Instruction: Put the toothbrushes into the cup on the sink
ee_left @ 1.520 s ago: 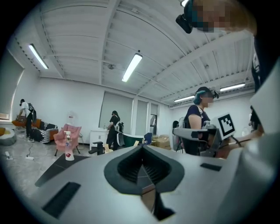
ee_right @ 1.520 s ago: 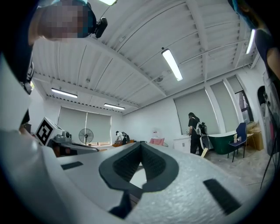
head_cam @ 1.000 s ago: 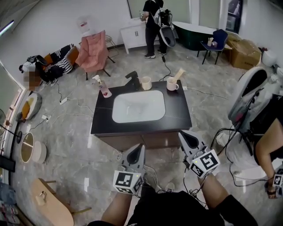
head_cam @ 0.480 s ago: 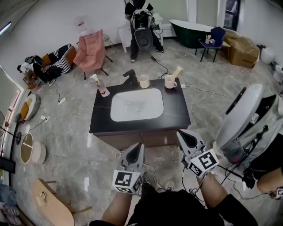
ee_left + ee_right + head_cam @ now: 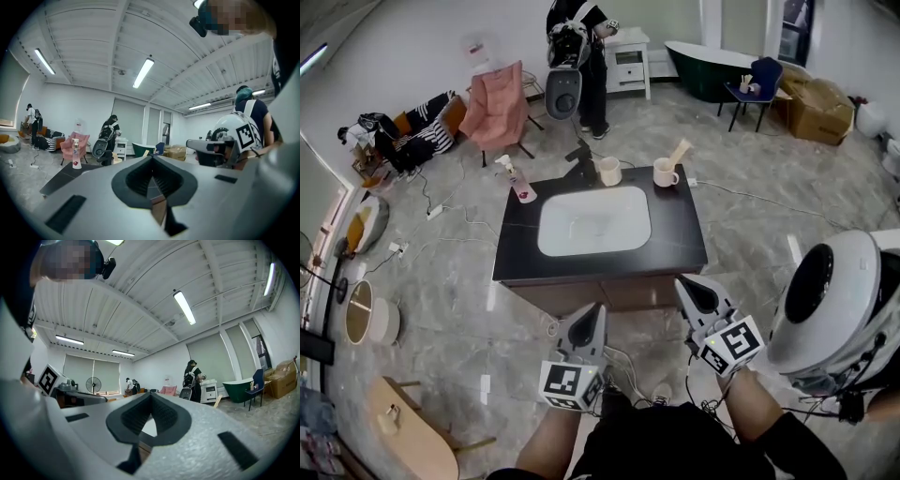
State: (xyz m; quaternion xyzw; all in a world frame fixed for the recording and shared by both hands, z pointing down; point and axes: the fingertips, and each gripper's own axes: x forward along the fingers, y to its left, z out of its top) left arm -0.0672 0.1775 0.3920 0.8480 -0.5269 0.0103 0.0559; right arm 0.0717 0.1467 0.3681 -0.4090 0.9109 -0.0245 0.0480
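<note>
1. Far right on the worktop (image 5: 675, 246), the cup (image 5: 664, 177) holds pale slim sticks leaning out. I read them as the toothbrushes (image 5: 680, 153), too small to count.
2. No loose brush shows on the worktop, so the task looks done, or close to it.
3. Left gripper (image 5: 594, 317) and right gripper (image 5: 690, 289) sit near, off the worktop, jaws clenched on nothing.
4. The worktop is glossy black and the basin (image 5: 594, 221) a smooth white rounded rectangle. The cream cup is mug-shaped with a handle.

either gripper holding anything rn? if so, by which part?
Nothing held. Left gripper and right gripper are both shut and empty, hovering short of the sink counter.
</note>
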